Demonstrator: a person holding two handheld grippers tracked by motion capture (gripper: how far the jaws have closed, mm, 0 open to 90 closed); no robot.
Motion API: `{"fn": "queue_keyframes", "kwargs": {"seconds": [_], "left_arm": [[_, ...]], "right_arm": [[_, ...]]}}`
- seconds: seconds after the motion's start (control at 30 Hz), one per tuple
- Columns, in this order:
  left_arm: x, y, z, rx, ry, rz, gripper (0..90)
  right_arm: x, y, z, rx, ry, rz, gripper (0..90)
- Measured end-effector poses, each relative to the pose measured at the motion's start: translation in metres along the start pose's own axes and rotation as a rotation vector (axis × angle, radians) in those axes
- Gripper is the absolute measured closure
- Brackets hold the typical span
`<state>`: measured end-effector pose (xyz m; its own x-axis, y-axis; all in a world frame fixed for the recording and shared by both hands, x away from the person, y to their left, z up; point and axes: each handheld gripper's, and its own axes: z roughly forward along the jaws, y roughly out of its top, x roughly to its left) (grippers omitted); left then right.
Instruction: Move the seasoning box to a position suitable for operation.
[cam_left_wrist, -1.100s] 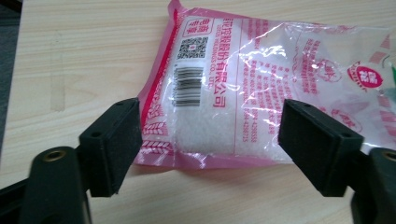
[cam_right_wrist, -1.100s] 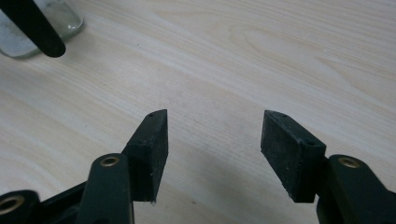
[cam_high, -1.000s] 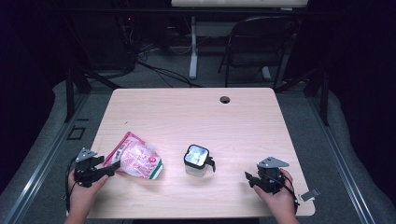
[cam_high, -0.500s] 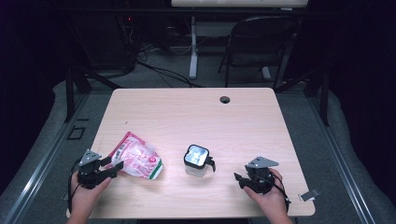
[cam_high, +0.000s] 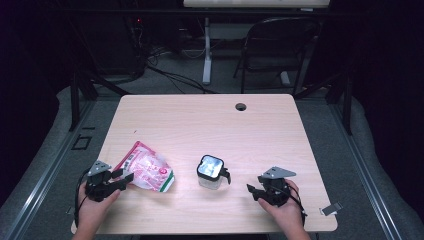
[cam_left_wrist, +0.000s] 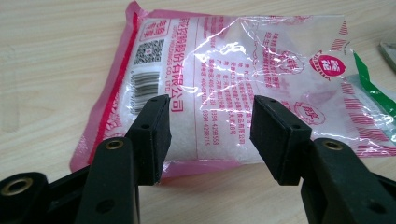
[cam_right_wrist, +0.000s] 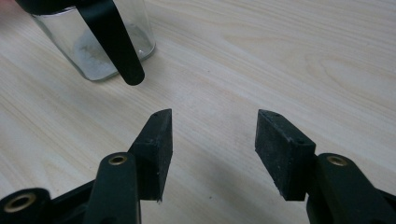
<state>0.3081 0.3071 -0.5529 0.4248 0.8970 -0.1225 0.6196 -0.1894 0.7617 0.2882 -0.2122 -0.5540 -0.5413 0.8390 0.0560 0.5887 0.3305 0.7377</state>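
A pink and clear plastic bag (cam_high: 147, 171) of white grains lies flat at the table's front left. My left gripper (cam_high: 125, 176) is at its near-left edge. In the left gripper view the bag (cam_left_wrist: 243, 60) fills the space ahead, and its near edge lies between the pads of my left gripper (cam_left_wrist: 210, 135). The jaws have just been closing, but the pads do not press the bag. A small clear glass jar (cam_high: 210, 172) with a black latch stands mid-front. My right gripper (cam_high: 253, 190) is to its right, open with nothing between its jaws, which have narrowed slightly. The jar (cam_right_wrist: 95, 51) shows ahead-left of that gripper (cam_right_wrist: 212, 149).
A round cable hole (cam_high: 241, 106) sits near the table's far edge. A dark chair (cam_high: 272, 45) and cables stand on the floor beyond. A small grey item (cam_high: 331, 209) lies on the floor off the table's right front corner.
The right hand has slid left, closer to the jar. The left gripper's jaws have narrowed around the bag's near edge while that hand stayed put.
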Motion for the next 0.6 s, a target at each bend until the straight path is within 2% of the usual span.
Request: {"fn": "queue_keyframes", "kwargs": {"seconds": [0.07, 0.2, 0.4, 0.53, 0.6], "left_arm": [[0.001, -0.001, -0.003, -0.011, 0.011, 0.013, 47.3], [0.004, -0.004, -0.003, -0.012, 0.016, -0.015, 46.8], [0.005, -0.001, -0.002, -0.021, 0.013, -0.016, 46.9], [0.0, 0.001, -0.003, -0.014, 0.004, -0.01, 48.1], [-0.006, 0.004, -0.006, -0.02, -0.007, 0.01, 48.5]], "right_arm": [[-0.002, 0.003, 0.002, -0.012, 0.002, 0.0, 46.1], [-0.009, 0.004, 0.004, -0.035, 0.014, 0.029, 45.6], [-0.012, 0.003, 0.005, -0.038, 0.01, 0.033, 45.6], [-0.012, 0.003, 0.004, -0.042, 0.006, 0.042, 47.8], [-0.006, 0.003, 0.001, -0.045, -0.007, 0.039, 50.3]]}}
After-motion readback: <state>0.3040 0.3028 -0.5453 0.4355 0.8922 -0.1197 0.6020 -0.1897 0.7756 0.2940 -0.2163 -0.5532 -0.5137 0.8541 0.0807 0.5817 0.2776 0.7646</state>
